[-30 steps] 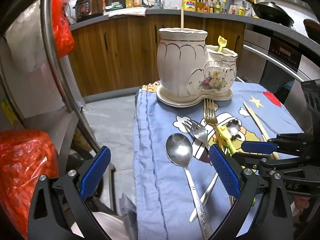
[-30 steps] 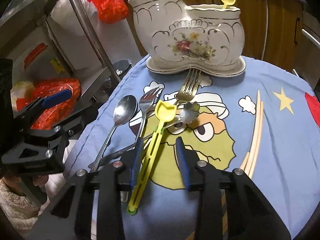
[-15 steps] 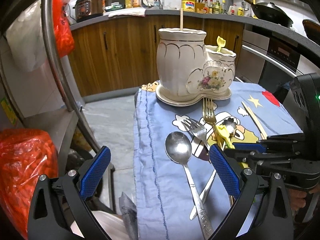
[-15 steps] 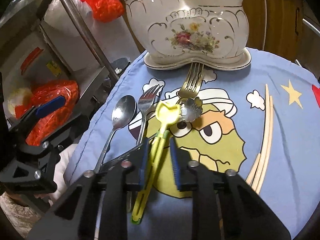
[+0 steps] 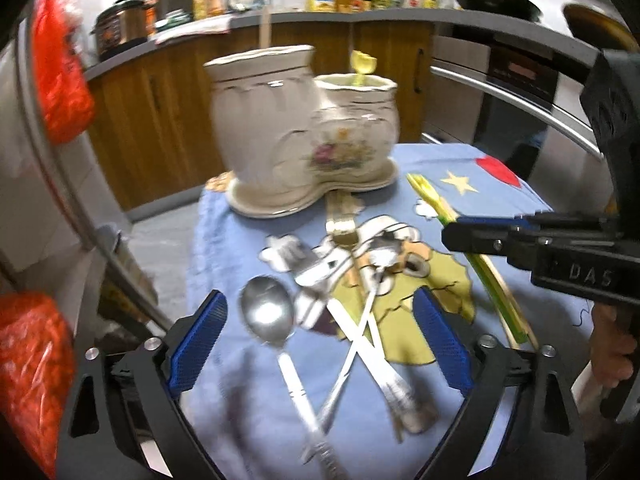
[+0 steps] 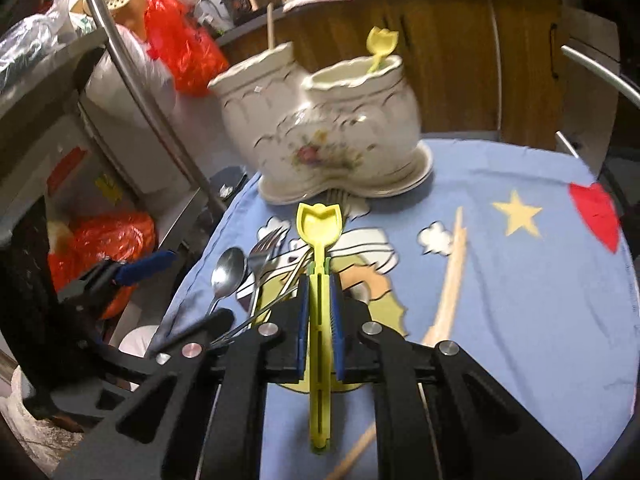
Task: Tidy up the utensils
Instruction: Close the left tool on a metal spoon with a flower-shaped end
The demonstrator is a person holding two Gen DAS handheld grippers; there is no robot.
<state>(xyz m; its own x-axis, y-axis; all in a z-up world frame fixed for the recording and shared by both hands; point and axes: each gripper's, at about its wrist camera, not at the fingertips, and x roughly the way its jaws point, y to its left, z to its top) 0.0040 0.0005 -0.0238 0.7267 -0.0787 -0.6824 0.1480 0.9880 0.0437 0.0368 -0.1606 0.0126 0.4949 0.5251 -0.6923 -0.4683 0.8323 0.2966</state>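
My right gripper (image 6: 319, 280) is shut on a yellow plastic spoon (image 6: 320, 224) and holds it lifted above the blue cloth, bowl pointing at the white ceramic utensil holder (image 6: 320, 136). The spoon also shows in the left wrist view (image 5: 432, 196), in the right gripper (image 5: 460, 232). My left gripper (image 5: 320, 332) is open and empty above a steel spoon (image 5: 268, 316), crossed steel forks (image 5: 360, 320) and a gold fork (image 5: 340, 224). Another yellow spoon (image 6: 380, 44) stands in the holder's smaller pot.
Wooden chopsticks (image 6: 452, 276) lie on the cloth at right. A metal rack (image 6: 132, 80) with red bags (image 6: 180, 48) stands to the left of the table. Wooden kitchen cabinets (image 5: 160, 120) and an oven (image 5: 500, 92) are behind.
My right gripper closed on the yellow spoon and lifted it off the cloth toward the holder. My left gripper moved forward over the steel utensils, still open.
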